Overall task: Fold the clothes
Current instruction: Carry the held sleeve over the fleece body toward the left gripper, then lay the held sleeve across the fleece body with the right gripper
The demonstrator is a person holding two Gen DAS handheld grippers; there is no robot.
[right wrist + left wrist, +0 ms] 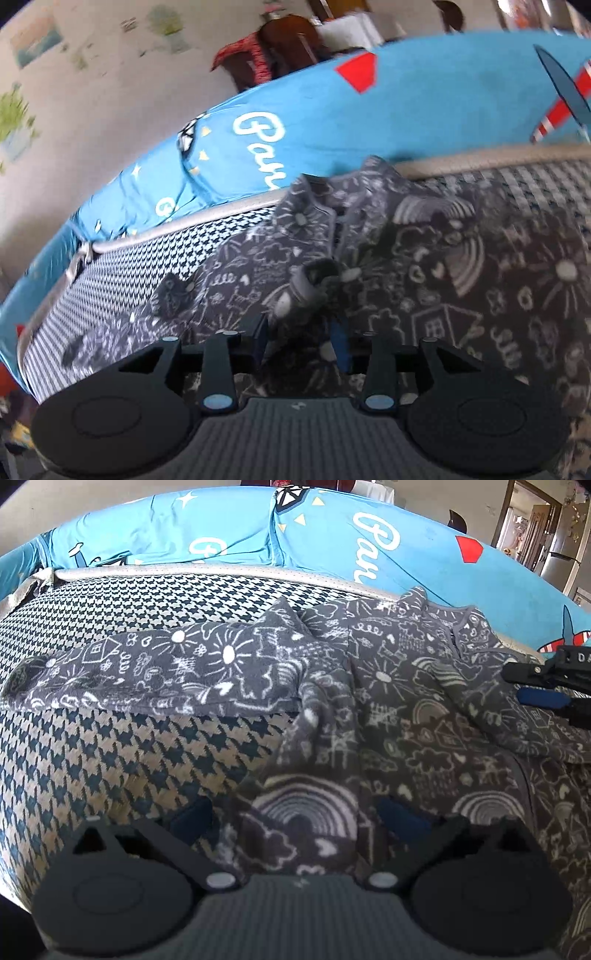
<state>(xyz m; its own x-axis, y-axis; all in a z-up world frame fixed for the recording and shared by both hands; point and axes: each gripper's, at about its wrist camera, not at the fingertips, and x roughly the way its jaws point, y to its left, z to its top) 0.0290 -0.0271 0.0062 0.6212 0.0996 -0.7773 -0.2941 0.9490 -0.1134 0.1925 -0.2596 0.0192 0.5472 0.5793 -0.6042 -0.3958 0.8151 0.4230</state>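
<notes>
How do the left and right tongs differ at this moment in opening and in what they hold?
The left tongs stand wide open, with the grey doodle-print garment lying loose between their fingers; the right tongs are closed far narrower, pinching a bunched fold of that garment. The left tongs' view is sharp, the right tongs' view blurred. Both are over the houndstooth cushion, with blue pads on their fingers.

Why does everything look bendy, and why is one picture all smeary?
In both views the fisheye lens bends straight edges, so the blue cushion curves like a hill. The right wrist view is smeared by motion: the doodle-print garment and wall look streaky. The left wrist view is sharper further off, but cloth near the left tongs is soft and shaded.
</notes>
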